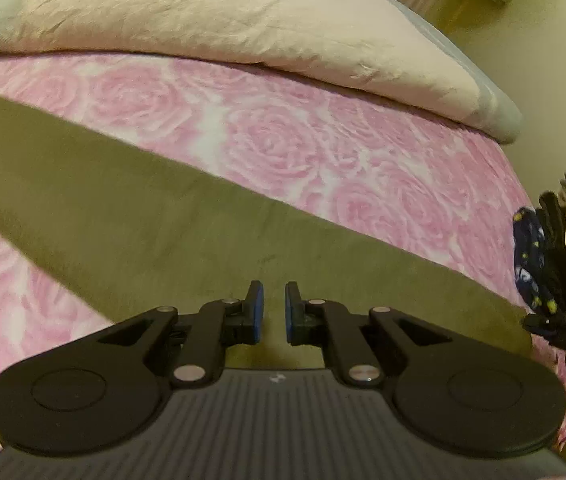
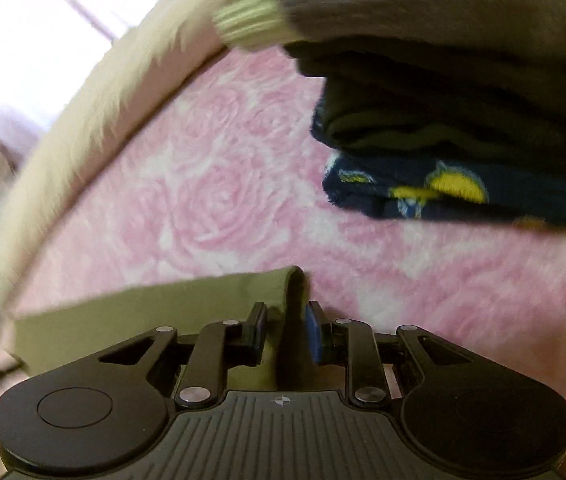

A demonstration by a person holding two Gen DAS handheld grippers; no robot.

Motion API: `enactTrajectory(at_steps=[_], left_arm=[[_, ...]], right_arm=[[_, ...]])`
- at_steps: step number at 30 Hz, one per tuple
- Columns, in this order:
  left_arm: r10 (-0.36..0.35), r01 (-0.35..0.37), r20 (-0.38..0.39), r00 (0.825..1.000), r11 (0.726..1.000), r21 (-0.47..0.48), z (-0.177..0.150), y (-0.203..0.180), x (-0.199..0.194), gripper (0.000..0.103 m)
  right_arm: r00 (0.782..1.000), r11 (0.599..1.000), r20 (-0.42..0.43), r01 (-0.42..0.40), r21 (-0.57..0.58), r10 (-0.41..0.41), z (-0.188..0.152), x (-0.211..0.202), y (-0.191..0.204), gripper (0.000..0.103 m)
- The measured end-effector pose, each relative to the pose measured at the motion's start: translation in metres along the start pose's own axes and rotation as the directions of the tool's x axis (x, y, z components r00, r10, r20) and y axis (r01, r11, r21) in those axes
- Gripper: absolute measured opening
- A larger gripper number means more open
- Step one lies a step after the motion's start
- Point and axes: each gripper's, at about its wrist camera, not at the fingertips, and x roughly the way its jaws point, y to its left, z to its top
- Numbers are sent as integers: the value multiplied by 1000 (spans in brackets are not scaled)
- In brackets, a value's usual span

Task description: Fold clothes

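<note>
An olive green garment (image 1: 131,200) lies flat as a long band across the pink rose bedspread (image 1: 323,148). My left gripper (image 1: 274,308) hovers just over its near part, blue pads a small gap apart, nothing between them. In the right wrist view, a corner of the olive green garment (image 2: 203,300) rises as a fold between the pads of my right gripper (image 2: 286,330), which is shut on it. This view is blurred by motion.
A stack of folded clothes (image 2: 443,120) sits ahead right of the right gripper: a navy piece with yellow print (image 2: 435,196) at the bottom, dark pieces, a grey knit with cream cuff (image 2: 251,20) on top. A beige duvet (image 1: 203,12) lies along the bed's far side.
</note>
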Motion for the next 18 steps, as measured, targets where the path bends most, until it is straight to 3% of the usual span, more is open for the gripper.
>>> enactTrajectory(at_steps=[4, 7, 8, 9, 11, 14, 16, 18], left_arm=[[3, -3, -3, 1000, 997, -82, -9, 3, -3, 6], [10, -10, 0, 1000, 996, -88, -14, 2, -7, 6], [12, -12, 1, 1000, 996, -90, -15, 2, -8, 6], [15, -15, 2, 1000, 996, -92, -17, 2, -9, 6], [20, -19, 4, 1000, 995, -96, -20, 2, -12, 6], [35, -35, 3, 999, 995, -98, -23, 4, -12, 6], [50, -49, 1, 999, 995, -86, -26, 4, -11, 6], [58, -58, 0, 998, 996, -67, -28, 1, -11, 6]], right_arm=[[997, 996, -20, -80, 44, 81, 8, 11, -8, 25], [992, 991, -26, -119, 63, 121, 12, 19, -13, 24], [991, 990, -6, -130, 60, 131, 13, 17, -13, 17], [990, 989, 28, -139, 48, 138, 13, 13, -11, 0], [984, 988, 95, -155, 23, 152, 12, 6, -8, 0], [979, 997, 196, -70, 26, 63, 11, 1, -9, 0], [980, 997, 200, -8, 77, -8, 10, 11, -18, 0], [982, 994, 188, -4, 106, -16, 11, 17, -22, 0]])
